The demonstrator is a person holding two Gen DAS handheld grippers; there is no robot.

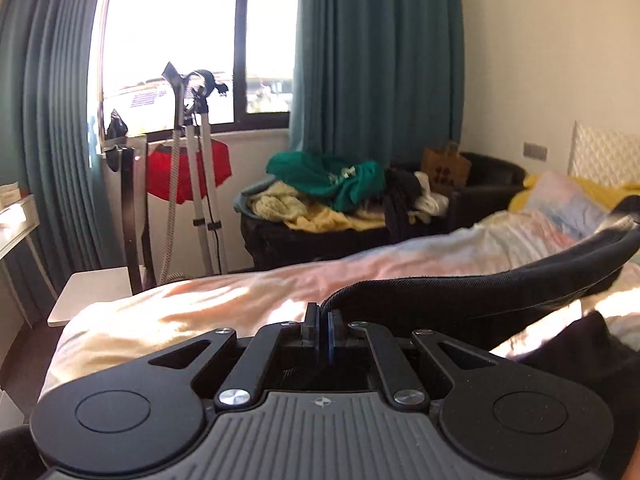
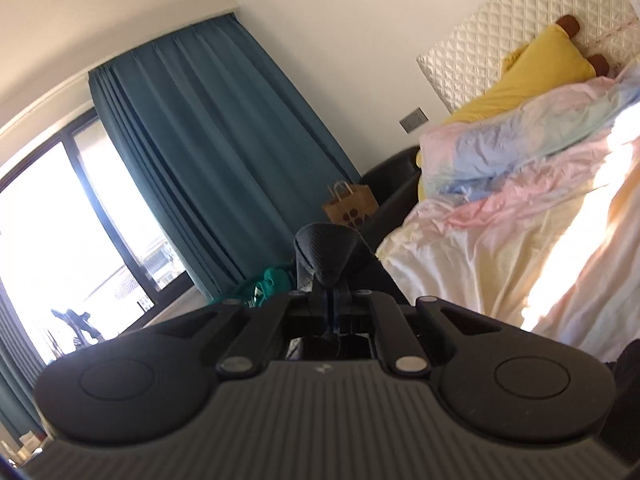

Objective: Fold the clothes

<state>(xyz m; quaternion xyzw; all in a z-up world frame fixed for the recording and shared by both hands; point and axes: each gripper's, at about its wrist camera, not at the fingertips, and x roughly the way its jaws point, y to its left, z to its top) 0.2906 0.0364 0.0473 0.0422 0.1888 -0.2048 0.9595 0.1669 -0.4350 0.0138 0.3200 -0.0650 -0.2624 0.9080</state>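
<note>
Left wrist view: the bed (image 1: 248, 300) with its pastel duvet fills the scene. A black garment (image 1: 500, 292) stretches above it, its edge pinched in the left claw (image 1: 322, 322). The right claw (image 2: 332, 300) grips seemingly the same garment's other end.

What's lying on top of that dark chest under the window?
On the dark chest lies a heap: a green garment over a yellow knit, with black and white clothes beside. Its top stays covered.
</note>
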